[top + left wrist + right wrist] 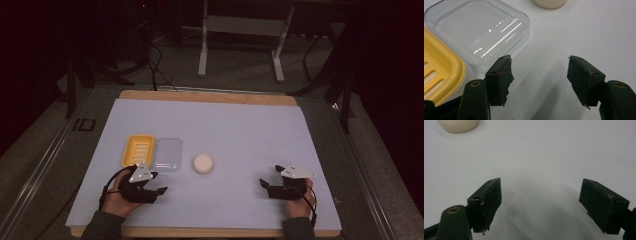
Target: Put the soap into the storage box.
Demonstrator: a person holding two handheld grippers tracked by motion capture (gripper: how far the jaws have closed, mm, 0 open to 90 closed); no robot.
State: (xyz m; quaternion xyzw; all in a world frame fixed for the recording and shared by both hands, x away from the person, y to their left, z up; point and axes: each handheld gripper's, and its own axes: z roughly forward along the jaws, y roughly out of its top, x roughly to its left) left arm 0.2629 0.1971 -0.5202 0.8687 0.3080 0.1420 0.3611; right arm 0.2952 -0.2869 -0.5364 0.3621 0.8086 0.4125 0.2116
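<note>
Both grippers sit low at the near edge of the white table sheet (pixel 240 130), each in a hand, and both have their jaws spread apart with nothing between them. The left gripper (pixel 159 184) is just in front of the clear lid (pixel 167 155), close but not touching as far as I can tell. The right gripper (pixel 270 179) is well off to the right with bare sheet all around it.

The yellow soap dish (pixel 138 150) lies flat at the left, long axis running away from the person, its ribbed inside facing up. The clear lid lies right beside it on its right, same way round, long sides parallel; they look like they touch or nearly do. The soap (pixel 203 163) is a pale round puck just right of the lid, apart from it, so no real long axis to speak of.

In the left gripper view the lid (pixel 481 32) is just past the jaw on the left side, with the dish's yellow rim (pixel 454 67) at the far left.
</note>
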